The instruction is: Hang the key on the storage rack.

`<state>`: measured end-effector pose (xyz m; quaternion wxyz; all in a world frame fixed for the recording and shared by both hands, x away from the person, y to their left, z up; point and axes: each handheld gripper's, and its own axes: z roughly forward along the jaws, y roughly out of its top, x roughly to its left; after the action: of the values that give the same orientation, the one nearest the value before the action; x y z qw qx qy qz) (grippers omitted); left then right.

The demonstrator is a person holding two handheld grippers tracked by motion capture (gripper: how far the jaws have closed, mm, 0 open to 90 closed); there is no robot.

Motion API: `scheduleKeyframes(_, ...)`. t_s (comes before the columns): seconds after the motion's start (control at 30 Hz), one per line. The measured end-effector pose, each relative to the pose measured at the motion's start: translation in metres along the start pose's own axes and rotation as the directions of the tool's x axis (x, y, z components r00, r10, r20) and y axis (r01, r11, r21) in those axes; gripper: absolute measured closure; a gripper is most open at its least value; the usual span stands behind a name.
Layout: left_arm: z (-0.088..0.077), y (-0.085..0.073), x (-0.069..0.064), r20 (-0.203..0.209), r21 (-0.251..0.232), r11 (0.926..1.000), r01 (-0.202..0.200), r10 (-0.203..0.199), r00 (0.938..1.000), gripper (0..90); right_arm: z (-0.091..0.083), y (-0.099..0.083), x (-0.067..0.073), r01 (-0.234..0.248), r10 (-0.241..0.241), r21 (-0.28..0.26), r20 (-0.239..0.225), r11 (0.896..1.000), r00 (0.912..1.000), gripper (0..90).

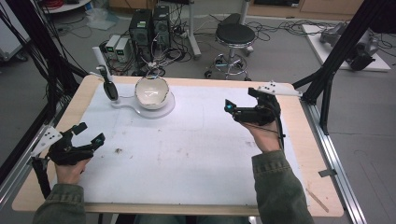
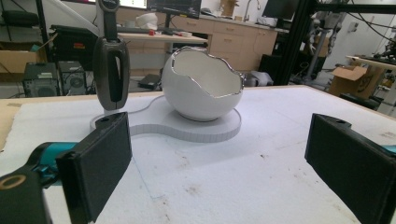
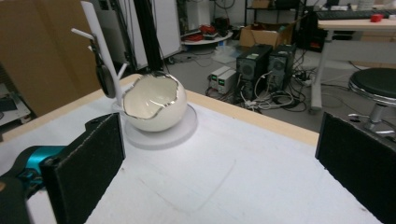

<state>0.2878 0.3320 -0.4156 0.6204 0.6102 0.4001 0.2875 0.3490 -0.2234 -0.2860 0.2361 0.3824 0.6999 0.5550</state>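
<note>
Both hand-held grippers, left [image 1: 88, 134] and right [image 1: 237, 100], gape empty near eggshell bowl [image 1: 152, 92]

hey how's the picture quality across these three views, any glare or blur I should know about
High view: soft and low in detail, evenly lit, a bright glare spot inside the egg-shaped bowl. Left gripper view: the bowl is fairly sharp, its silver rim glinting; the near black pads are blurred. Right gripper view: similar, near pads soft, the stool and the background hazy.
</note>
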Motion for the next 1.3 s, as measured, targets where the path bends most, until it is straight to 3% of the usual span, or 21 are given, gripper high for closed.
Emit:
scheduleKeyframes(0.27, 0.000, 0.000, 0.000, -0.003, 0.008, 1.0000, 0.000, 0.000, 1.0000, 7.7, -0.017, -0.026, -0.013, -0.030, 0.030, 0.010, 0.031, 1.000, 0.9991, 0.6)
scheduleKeyframes(0.43, 0.000, 0.000, 0.000, -0.002, 0.007, 1.0000, -0.001, 0.001, 1.0000, 7.7, -0.029, -0.040, -0.017, -0.054, 0.055, -0.024, 0.030, 0.998, 0.9981, 0.6)
scheduleKeyframes(0.7, -0.002, -0.001, -0.001, -0.006, 0.008, 1.0000, -0.003, 0.003, 1.0000, 7.7, -0.039, -0.064, -0.022, -0.055, 0.056, -0.016, 0.056, 0.998, 0.9969, 0.6)
scheduleKeyframes(0.83, -0.002, -0.001, -0.001, -0.005, 0.008, 1.0000, 0.000, 0.000, 1.0000, 7.7, -0.045, -0.076, -0.024, -0.062, 0.065, -0.040, 0.069, 0.997, 0.9955, 0.6)
scheduleKeyframes(1.03, -0.002, -0.001, -0.001, -0.005, 0.008, 1.0000, 0.001, -0.001, 1.0000, 7.7, -0.055, -0.100, -0.031, -0.039, 0.047, -0.076, 0.108, 0.996, 0.9931, 0.6)
scheduleKeyframes(1.3, -0.001, -0.002, -0.003, -0.002, 0.020, 0.9998, -0.006, 0.006, 1.0000, 7.7, -0.061, -0.140, -0.036, -0.001, 0.009, -0.057, 0.137, 0.998, 0.9905, 0.6)
